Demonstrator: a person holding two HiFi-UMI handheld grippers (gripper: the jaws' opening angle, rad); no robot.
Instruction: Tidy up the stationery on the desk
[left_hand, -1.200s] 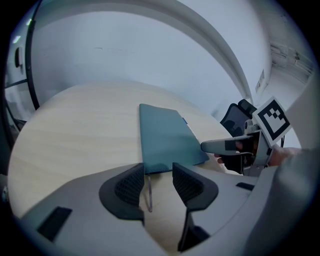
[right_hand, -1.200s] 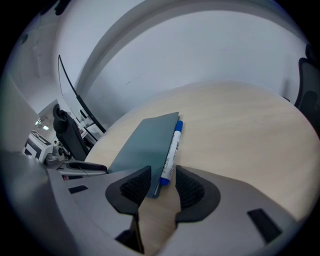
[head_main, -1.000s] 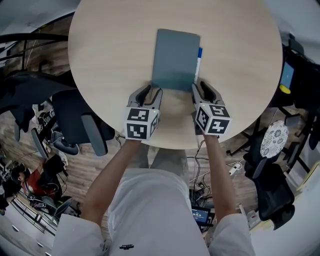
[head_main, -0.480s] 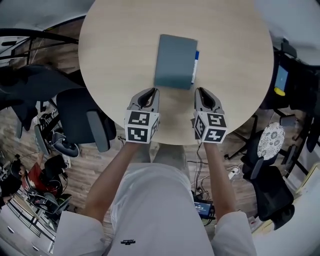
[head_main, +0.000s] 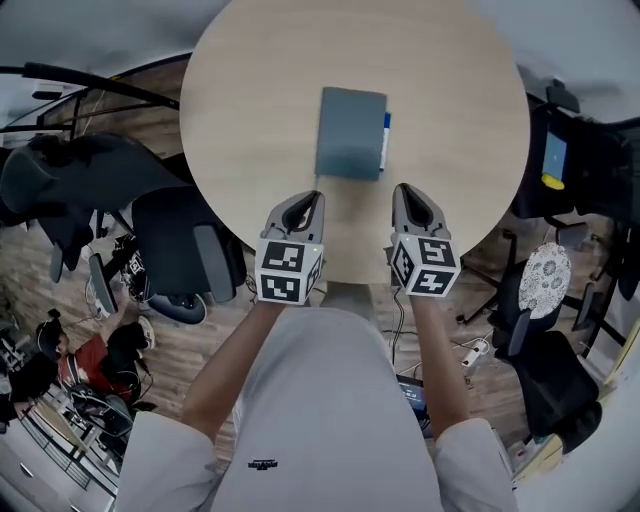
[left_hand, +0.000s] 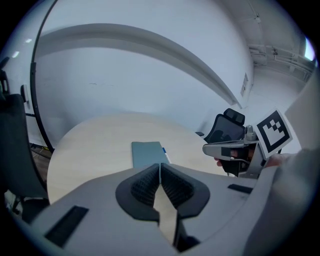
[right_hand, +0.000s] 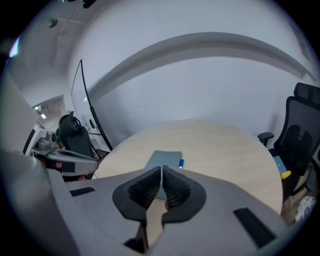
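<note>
A grey-blue notebook (head_main: 351, 133) lies flat near the middle of the round wooden desk (head_main: 250, 90). A blue-and-white pen (head_main: 385, 138) lies along its right edge, mostly hidden. My left gripper (head_main: 314, 197) hovers at the desk's near edge, below the notebook's left corner, shut and holding nothing. My right gripper (head_main: 401, 190) hovers beside it, below the notebook's right corner, also shut and empty. The left gripper view shows the notebook (left_hand: 147, 152) and pen tip (left_hand: 164, 149) beyond the closed jaws. The right gripper view shows the notebook (right_hand: 163, 160) and pen (right_hand: 180, 163) too.
A black office chair (head_main: 190, 250) stands at the desk's left. More dark chairs (head_main: 555, 380) and a screen (head_main: 553, 155) are at the right. Cables (head_main: 470, 350) lie on the wooden floor. A person (head_main: 80, 365) sits at the lower left.
Both grippers have drawn back from the notebook's near corners toward the desk's near edge. The notebook and pen stay on the desk.
</note>
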